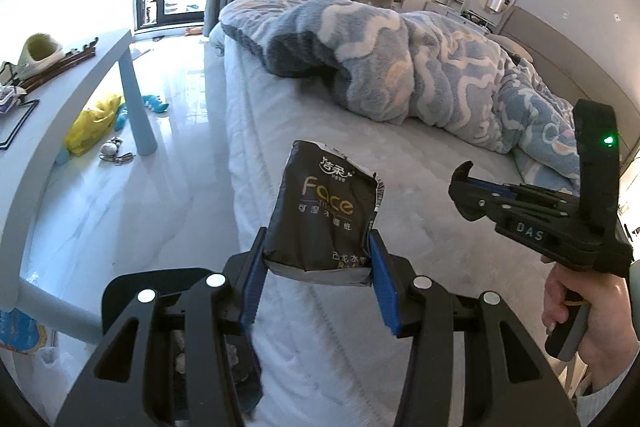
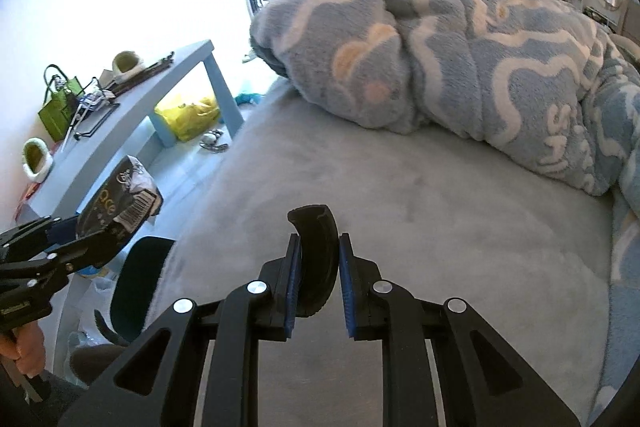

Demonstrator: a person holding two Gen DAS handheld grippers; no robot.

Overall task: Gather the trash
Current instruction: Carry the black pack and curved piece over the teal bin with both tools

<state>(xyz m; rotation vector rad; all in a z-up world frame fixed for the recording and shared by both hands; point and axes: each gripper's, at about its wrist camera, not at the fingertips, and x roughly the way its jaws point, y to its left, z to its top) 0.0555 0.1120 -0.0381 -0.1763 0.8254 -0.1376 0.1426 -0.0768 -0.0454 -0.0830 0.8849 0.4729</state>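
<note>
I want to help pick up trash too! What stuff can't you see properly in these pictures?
- Bin or bag for the trash: in neither view.
- Tissue pack bottom: left wrist view, hidden between the left gripper pads.
- Curved black piece lower end: right wrist view, hidden inside the right gripper.
- Yellow bag contents: too small.

My grippers are black plastic with blue pads (image 1: 382, 279), silver bolts, white "DAS" on the right gripper (image 1: 466, 187), plus a green LED (image 1: 609, 139).
</note>
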